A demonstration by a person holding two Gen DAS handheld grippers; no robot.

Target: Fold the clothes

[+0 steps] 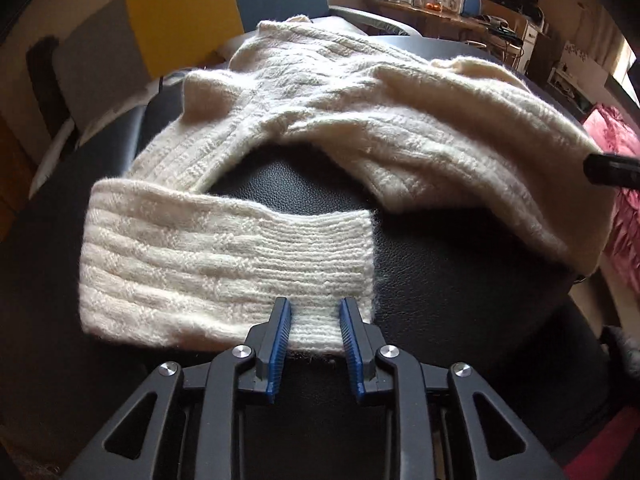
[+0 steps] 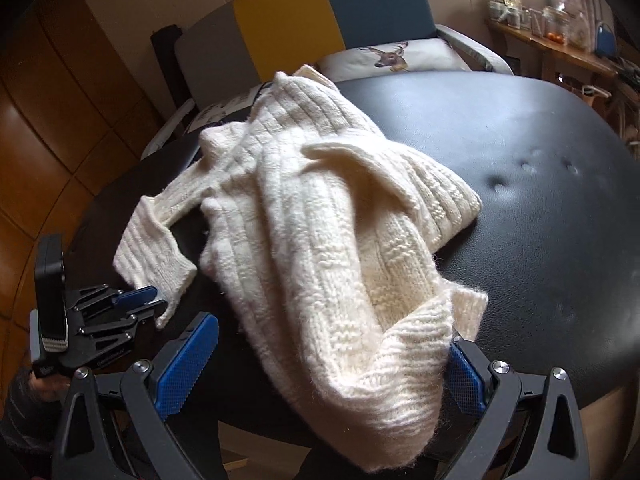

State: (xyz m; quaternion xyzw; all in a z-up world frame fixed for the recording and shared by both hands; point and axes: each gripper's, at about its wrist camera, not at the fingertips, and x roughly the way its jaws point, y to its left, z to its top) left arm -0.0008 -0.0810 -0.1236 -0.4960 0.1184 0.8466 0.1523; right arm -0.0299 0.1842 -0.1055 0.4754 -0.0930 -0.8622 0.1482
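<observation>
A cream cable-knit sweater (image 1: 360, 112) lies crumpled on a black leather table (image 1: 440, 280). One sleeve runs toward me and ends in a ribbed cuff (image 1: 224, 264). My left gripper (image 1: 314, 320) is open, and the cuff's near edge lies between its blue pads. In the right wrist view the sweater (image 2: 320, 220) is bunched, its hem hanging over the table's near edge. My right gripper (image 2: 332, 332) stands wide open with that hem bunch between its fingers. The left gripper (image 2: 148, 300) shows at the left by the cuff (image 2: 156, 256).
Behind the table (image 2: 520, 140) stands a chair (image 2: 320, 12) in grey, yellow and blue, with a deer-print cushion (image 2: 392, 58). A cluttered wooden shelf (image 2: 560, 40) is at the back right. Pink fabric (image 1: 616, 136) lies off the table's right side.
</observation>
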